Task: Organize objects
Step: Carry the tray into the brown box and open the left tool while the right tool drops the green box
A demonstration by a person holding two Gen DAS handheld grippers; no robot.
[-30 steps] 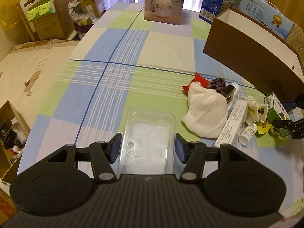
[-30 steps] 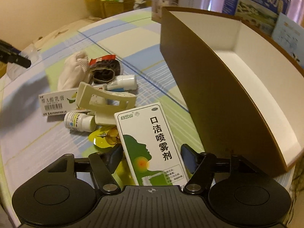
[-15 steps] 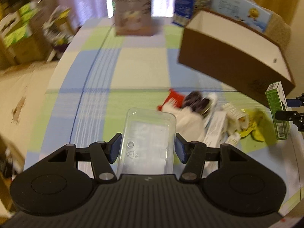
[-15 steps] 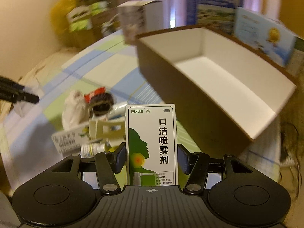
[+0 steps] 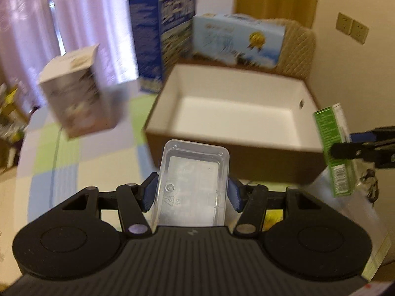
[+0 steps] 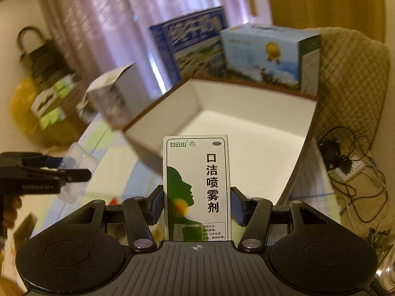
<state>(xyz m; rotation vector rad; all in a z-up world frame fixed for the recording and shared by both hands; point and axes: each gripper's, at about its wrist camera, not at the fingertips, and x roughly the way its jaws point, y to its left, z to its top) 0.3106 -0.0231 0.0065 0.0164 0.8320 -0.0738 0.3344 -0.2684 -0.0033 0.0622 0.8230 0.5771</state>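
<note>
Both grippers are up in the air in front of the big box, each with something in it. The left gripper is clenched on a clear plastic tray, its blue pads pressed to the tray's long sides; the tray points forward and upward, see-through, with a recycling mark moulded into its base. The right gripper is clamped on a white and green medicine carton, standing upright between the pads, with a green head silhouette and black Chinese lettering on the front. The right wrist view catches the left gripper from the side at the left edge, tray sticking out ahead of it, plus a bit of a hand behind it. The left wrist view shows what that one can't: the carton's green side with small print and a barcode, held near the box's right front corner. Just past both is the open cardboard box, brown outside, white inside, sitting on the checked tablecloth. Beyond its left edge there's a blurry white product box. At the far edge stand a dark blue carton and a light blue carton, with curtains behind. Cables and a power strip show off the right side only in the right wrist view.
</note>
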